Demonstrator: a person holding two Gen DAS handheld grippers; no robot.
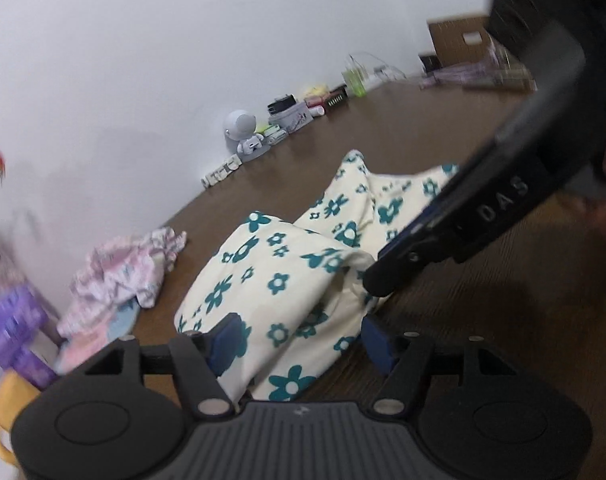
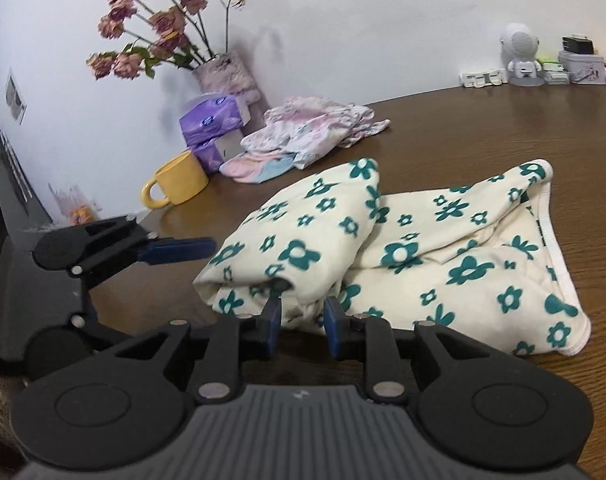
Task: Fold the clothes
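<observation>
Right up close, the right gripper (image 2: 301, 326) has its blue pads narrowed on the near bunched edge of the cream floral garment (image 2: 403, 248); cloth sits between them, though whether it is truly pinched I cannot tell. The left gripper (image 1: 299, 340) is spread wide, cloth lying between its pads but not squeezed.

The garment rests on the brown table (image 2: 543, 140), partly doubled over: a puffy rolled flap on the left, a flatter layer with a white trimmed hem out to the right. It looks soft, light and limp, so I'd judge it will sag and slide over itself when lifted; the trimmed hem and corners look like the firmest places to grip.

Room now: bare wood to the right and far right, plenty for spreading or turning. Left is tighter, with a yellow mug (image 2: 175, 182) near the table edge.

Further back, a crumpled pink garment (image 2: 315, 132) lies beside purple tissue packs (image 2: 213, 126), and a vase of dried roses (image 2: 223, 70) stands against the wall.
</observation>
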